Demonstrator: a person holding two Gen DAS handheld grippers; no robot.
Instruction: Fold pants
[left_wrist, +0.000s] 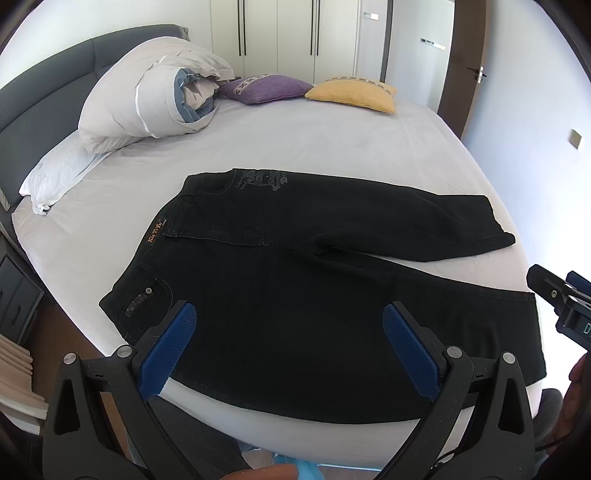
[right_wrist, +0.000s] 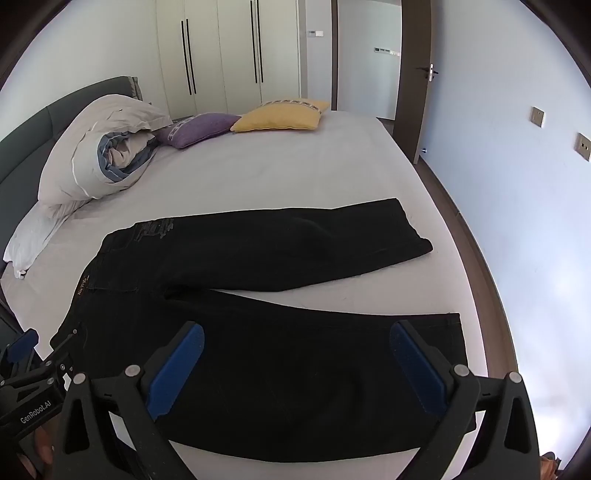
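Note:
Black pants (left_wrist: 295, 266) lie spread flat on the white bed (left_wrist: 295, 140), waistband to the left, both legs running right in a narrow V. My left gripper (left_wrist: 290, 332) hovers open above the near leg close to the hip pocket, nothing between its blue pads (left_wrist: 173, 343). In the right wrist view the same pants (right_wrist: 258, 295) show, and my right gripper (right_wrist: 297, 354) hangs open over the near leg toward its hem. Each gripper shows at the edge of the other's view: the right one (left_wrist: 565, 299), the left one (right_wrist: 29, 365).
A rolled duvet (left_wrist: 147, 99) and white pillow (left_wrist: 59, 173) sit at the headboard, with a purple cushion (left_wrist: 266, 88) and yellow cushion (left_wrist: 351, 94) at the bed's far side. Wardrobes (right_wrist: 221, 55), a door (right_wrist: 413, 74) and a wall (right_wrist: 517, 184) lie beyond. A nightstand (left_wrist: 18, 295) stands left.

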